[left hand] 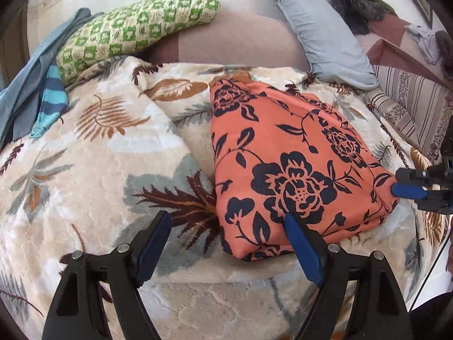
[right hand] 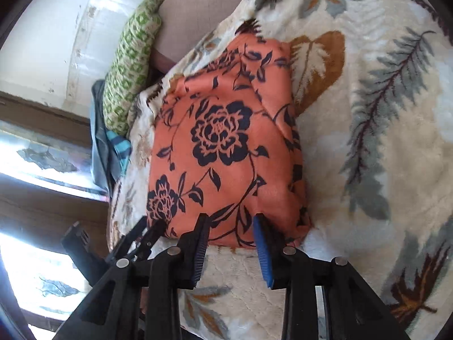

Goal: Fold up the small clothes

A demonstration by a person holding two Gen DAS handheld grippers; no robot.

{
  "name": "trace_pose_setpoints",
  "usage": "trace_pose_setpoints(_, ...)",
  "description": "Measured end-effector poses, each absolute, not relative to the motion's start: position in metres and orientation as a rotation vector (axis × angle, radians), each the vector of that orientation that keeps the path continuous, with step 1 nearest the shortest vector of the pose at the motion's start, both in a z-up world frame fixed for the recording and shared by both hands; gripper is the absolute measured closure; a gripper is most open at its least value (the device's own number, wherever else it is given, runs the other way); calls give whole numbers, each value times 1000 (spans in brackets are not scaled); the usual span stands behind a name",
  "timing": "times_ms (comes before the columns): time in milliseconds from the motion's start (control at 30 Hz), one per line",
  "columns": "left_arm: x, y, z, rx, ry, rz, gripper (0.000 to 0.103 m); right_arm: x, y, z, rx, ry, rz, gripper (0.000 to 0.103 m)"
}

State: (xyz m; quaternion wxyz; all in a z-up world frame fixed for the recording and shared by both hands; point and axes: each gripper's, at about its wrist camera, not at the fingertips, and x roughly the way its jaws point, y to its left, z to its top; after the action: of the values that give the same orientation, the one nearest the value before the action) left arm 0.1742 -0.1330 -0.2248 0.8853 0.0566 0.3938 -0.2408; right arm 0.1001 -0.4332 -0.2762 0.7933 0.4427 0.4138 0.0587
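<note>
An orange cloth with dark navy flowers (left hand: 288, 164) lies folded into a thick rectangle on a cream leaf-print blanket (left hand: 93, 170). My left gripper (left hand: 226, 218) is open at the cloth's near corner, its right finger over the cloth and its left finger over the blanket. My right gripper (right hand: 230, 219) is open, its fingertips at the near edge of the cloth (right hand: 220, 141). The right gripper also shows in the left wrist view (left hand: 396, 189) at the cloth's right edge. The left gripper shows in the right wrist view (right hand: 153, 226) at the cloth's left corner.
A green checked pillow (left hand: 136, 31) and blue garments (left hand: 42, 96) lie at the back left. A light blue pillow (left hand: 320, 31) lies at the back right. A striped bedsheet (left hand: 407, 104) and a dark furry item (left hand: 356, 2) are at the far right. A wall and window (right hand: 36, 147) are on the left.
</note>
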Motion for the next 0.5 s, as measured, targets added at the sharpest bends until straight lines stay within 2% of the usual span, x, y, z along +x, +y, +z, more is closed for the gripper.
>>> trace_pose_setpoints(67, 169, -121, -214, 88, 760, -499, 19, 89, -454, -273, 1023, 801, 93, 63)
trace_pose_setpoints(100, 169, -115, -211, 60, 748, -505, 19, 85, -462, -272, 1046, 768, 60, 56)
trace_pose_setpoints(133, 170, -111, -209, 32, 746, -514, 18, 82, -467, -272, 1058, 744, 18, 33)
trace_pose_setpoints(167, 172, -107, -208, 7, 748, -517, 18, 81, -471, -272, 1064, 728, -7, 29)
trace_pose_setpoints(500, 192, -112, -211, -81, 756, -503, 18, 111, -467, -275, 1065, 766, 37, 29)
